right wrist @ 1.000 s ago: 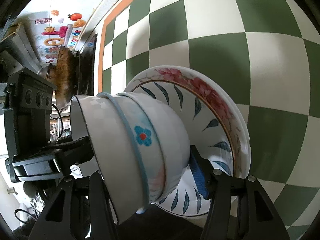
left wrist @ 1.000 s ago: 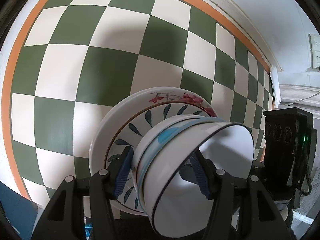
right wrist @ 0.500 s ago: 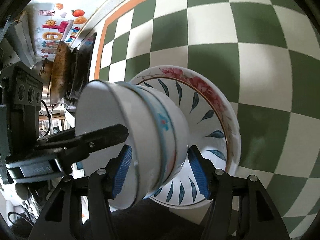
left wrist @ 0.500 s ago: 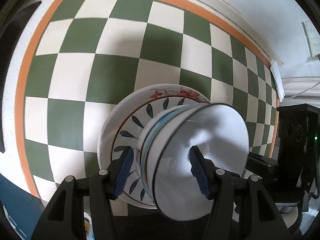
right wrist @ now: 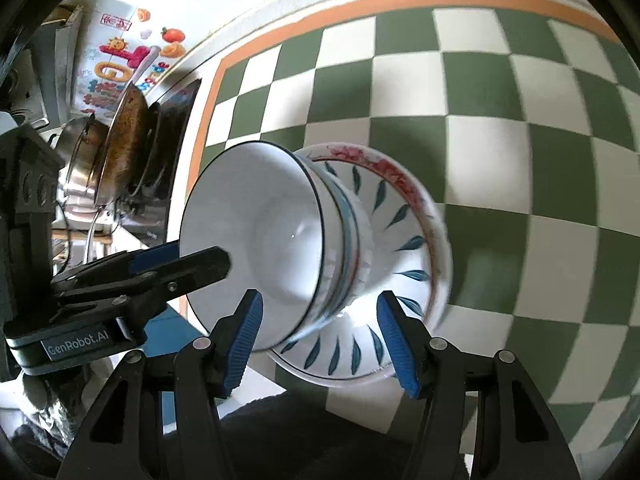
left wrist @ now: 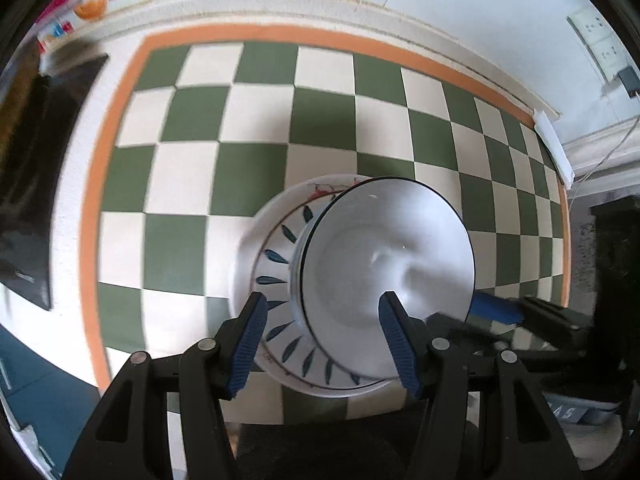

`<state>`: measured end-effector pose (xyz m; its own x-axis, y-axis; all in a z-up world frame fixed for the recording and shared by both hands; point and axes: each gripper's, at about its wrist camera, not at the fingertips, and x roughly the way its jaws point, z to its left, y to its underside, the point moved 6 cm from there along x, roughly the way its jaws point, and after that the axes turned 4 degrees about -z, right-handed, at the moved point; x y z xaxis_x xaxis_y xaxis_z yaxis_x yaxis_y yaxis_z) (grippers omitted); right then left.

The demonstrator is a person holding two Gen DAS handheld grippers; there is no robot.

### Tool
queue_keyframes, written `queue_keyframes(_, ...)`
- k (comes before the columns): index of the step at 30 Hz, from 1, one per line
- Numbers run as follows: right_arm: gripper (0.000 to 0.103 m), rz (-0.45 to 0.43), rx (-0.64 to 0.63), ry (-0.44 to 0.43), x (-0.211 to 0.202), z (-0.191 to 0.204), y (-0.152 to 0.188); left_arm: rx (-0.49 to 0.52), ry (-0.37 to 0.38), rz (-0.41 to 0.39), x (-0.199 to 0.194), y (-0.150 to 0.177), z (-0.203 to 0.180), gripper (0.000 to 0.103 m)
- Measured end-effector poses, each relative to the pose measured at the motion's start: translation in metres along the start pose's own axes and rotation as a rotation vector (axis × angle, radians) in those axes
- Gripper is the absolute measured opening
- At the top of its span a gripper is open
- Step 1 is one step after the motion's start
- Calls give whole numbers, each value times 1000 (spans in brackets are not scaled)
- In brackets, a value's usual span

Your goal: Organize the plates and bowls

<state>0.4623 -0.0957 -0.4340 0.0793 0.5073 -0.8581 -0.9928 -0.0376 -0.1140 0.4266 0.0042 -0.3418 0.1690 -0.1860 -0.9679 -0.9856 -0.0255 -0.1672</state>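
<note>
Nested white bowls (left wrist: 380, 264) (right wrist: 260, 240), the top one dark-rimmed, stand on a leaf-patterned plate (left wrist: 276, 258) (right wrist: 404, 240). That plate lies on a red-flowered plate (left wrist: 320, 190) (right wrist: 384, 168). My left gripper (left wrist: 323, 296) hangs open above the stack's near side, its pads clear of the bowls. In the right wrist view the left gripper (right wrist: 192, 260) reaches over the top bowl's hollow. My right gripper (right wrist: 319, 294) is open too, above the bowls' near wall, touching nothing. The right gripper (left wrist: 480, 314) shows low beside the stack in the left wrist view.
The stack sits on a green-and-white checked cloth (left wrist: 256, 176) with an orange border. A black cooktop (left wrist: 24, 200) lies at the left, with a pan and a steel pot (right wrist: 120, 140) on it. Wall sockets (left wrist: 596, 40) and a dark block (left wrist: 616, 260) are at the right.
Both grippers have risen off the bowl stack and tilted to look more steeply down. Their fingers, which straddled the bowls' walls, now hang clear. The stack stays on the cloth.
</note>
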Motion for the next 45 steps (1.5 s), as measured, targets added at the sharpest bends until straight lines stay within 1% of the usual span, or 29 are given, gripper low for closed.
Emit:
queue_keyframes(2, 62, -50, -6, 45, -16, 1, 4, 26, -35, -38, -12, 3, -1, 56)
queue_keyframes(4, 63, -92, -13, 88, -30, 4, 7, 45, -47, -70, -23, 6, -2, 56)
queue_keyframes(6, 69, -142, -13, 133, -47, 9, 12, 58, -57, -95, -32, 9, -3, 56)
queue_keyframes(8, 79, -196, -13, 172, -64, 17, 17, 79, -63, -116, -43, 14, -5, 56)
queue_keyframes(9, 82, -215, -14, 187, -72, 20, 19, 87, -69, -125, -46, 15, -6, 58)
queue_keyframes(10, 87, -236, -14, 202, -79, 24, 22, 103, -84, -147, -54, 18, -7, 65)
queue_keyframes(11, 90, -265, -14, 219, -89, 28, 26, 106, -89, -159, -58, 19, -7, 70)
queue_keyframes(12, 91, -285, -12, 234, -96, 31, 30, 110, -95, -178, -65, 22, -7, 82)
queue_keyframes(13, 92, -297, -9, 246, -101, 35, 32, 107, -96, -189, -69, 23, -6, 89)
queue_keyframes(16, 93, -352, -17, 300, -121, 46, 41, 99, -116, -244, -87, 28, -4, 93)
queue_keyframes(18, 94, -384, -28, 319, -132, 53, 48, 82, -111, -273, -100, 33, -3, 96)
queue_keyframes(21, 95, -433, -44, 342, -150, 64, 58, 65, -105, -312, -117, 41, -3, 96)
queue_keyframes(24, 96, -480, -60, 347, -169, 74, 71, 54, -114, -351, -132, 51, -4, 96)
queue_keyframes(28, 97, -537, -88, 342, -193, 86, 96, 39, -123, -404, -157, 74, -10, 96)
queue_keyframes(29, 97, -550, -102, 345, -200, 90, 105, 38, -127, -423, -165, 82, -13, 96)
queue_keyframes(31, 97, -573, -117, 348, -211, 94, 119, 35, -136, -460, -179, 95, -17, 103)
queue_keyframes(35, 99, -615, -146, 351, -235, 103, 156, 24, -135, -526, -209, 129, -26, 103)
queue_keyframes(38, 100, -646, -163, 370, -255, 111, 187, 15, -126, -547, -225, 150, -32, 103)
queue_keyframes(41, 100, -669, -171, 372, -271, 119, 215, 19, -133, -581, -243, 174, -36, 103)
queue_keyframes(45, 101, -693, -179, 381, -288, 129, 245, 22, -134, -589, -256, 197, -38, 103)
